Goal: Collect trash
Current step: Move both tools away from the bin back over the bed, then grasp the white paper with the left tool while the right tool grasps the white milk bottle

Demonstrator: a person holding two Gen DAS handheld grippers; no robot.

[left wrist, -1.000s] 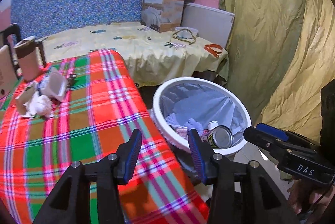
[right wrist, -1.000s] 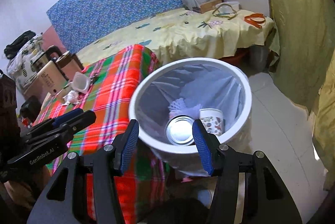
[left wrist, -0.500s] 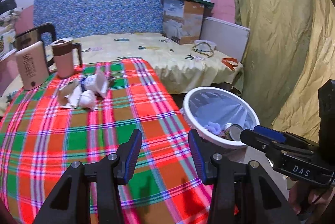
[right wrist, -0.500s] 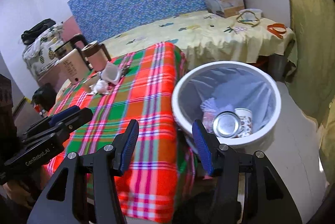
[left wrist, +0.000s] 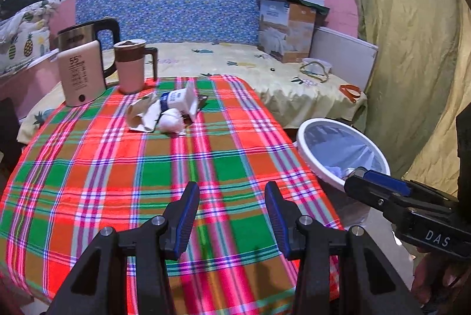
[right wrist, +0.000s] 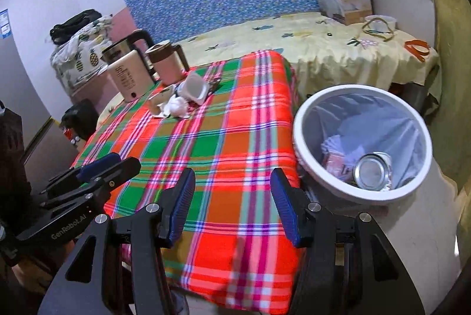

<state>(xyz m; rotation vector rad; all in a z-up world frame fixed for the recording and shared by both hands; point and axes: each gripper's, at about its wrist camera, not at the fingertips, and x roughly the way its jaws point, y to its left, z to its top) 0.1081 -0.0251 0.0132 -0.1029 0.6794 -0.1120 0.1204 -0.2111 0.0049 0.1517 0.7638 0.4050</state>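
Plaid-clothed table (left wrist: 123, 173); trash pile (left wrist: 164, 112); kettle (left wrist: 82, 50)

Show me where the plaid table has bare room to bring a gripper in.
The plaid cloth is bare from its near edge to the trash pile, and along the side by the bin. The far left corner is crowded: kettle, mug, pile.

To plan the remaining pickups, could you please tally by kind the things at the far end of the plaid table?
Kettle: 1
Mug: 1
Pink unit marked 55: 1
Plastic tub: 1
Tissue wad: 1
Crushed paper cup: 1
Small dark item, unclear what: 1
Total: 7
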